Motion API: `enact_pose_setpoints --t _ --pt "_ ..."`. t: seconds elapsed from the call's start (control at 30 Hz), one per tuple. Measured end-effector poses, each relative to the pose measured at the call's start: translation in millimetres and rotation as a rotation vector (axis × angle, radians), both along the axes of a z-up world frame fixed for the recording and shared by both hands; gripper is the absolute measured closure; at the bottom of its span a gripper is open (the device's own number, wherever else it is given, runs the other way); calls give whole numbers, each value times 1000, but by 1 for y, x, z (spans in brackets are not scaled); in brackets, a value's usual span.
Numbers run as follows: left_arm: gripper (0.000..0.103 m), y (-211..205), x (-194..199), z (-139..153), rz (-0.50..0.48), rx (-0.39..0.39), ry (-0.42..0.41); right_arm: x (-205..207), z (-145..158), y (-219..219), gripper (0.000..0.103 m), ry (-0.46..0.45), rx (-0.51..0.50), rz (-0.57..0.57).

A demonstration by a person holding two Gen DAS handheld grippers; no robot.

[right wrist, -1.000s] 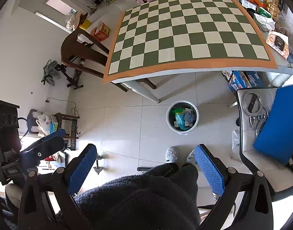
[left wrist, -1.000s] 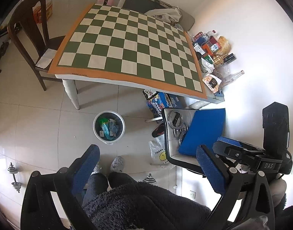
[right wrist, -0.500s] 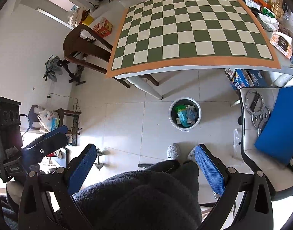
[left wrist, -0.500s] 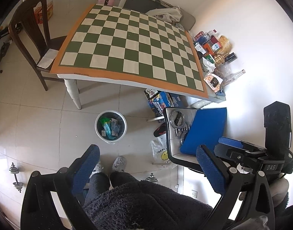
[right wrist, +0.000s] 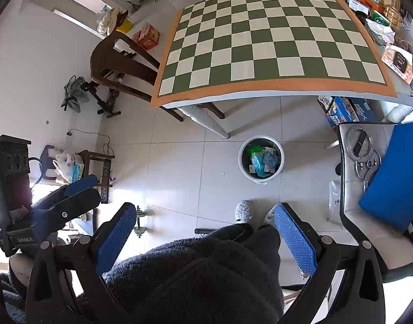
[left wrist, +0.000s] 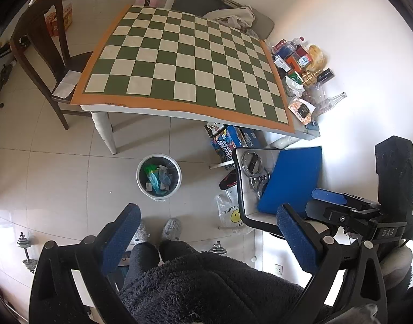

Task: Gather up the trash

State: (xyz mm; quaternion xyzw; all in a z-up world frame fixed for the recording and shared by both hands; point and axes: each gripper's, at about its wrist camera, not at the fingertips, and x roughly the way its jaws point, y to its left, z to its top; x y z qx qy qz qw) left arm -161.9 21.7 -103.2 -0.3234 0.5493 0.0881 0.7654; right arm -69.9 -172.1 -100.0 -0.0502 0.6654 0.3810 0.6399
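A white trash bin [left wrist: 159, 175] holding green and blue wrappers stands on the tiled floor in front of the table; it also shows in the right wrist view [right wrist: 261, 162]. My left gripper [left wrist: 209, 239] is open and empty, held high above the person's lap. My right gripper [right wrist: 206, 239] is open and empty at about the same height. The green-and-white checkered table top [left wrist: 184, 62] is bare. Bottles, packets and crumpled wrappers [left wrist: 300, 73] are piled at its right end, also seen in the right wrist view [right wrist: 379, 13].
A dark wooden chair [left wrist: 41, 62] stands left of the table. A white chair with a blue cushion [left wrist: 290, 178] and metal rings is at the right. A plastic bag [left wrist: 230, 213], boxes [left wrist: 230, 140] and dumbbells [left wrist: 28, 253] lie on the floor.
Both grippers have drifted slightly back and up; the table and bin sit a little lower and further right in the views. Both grippers stay open and empty.
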Motion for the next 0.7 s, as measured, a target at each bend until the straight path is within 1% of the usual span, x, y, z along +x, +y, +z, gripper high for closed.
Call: enact_pose_setpoints --t 0.7 --pt "0 3 -2 0 -6 -7 -5 1 0 -2 0 4 0 2"
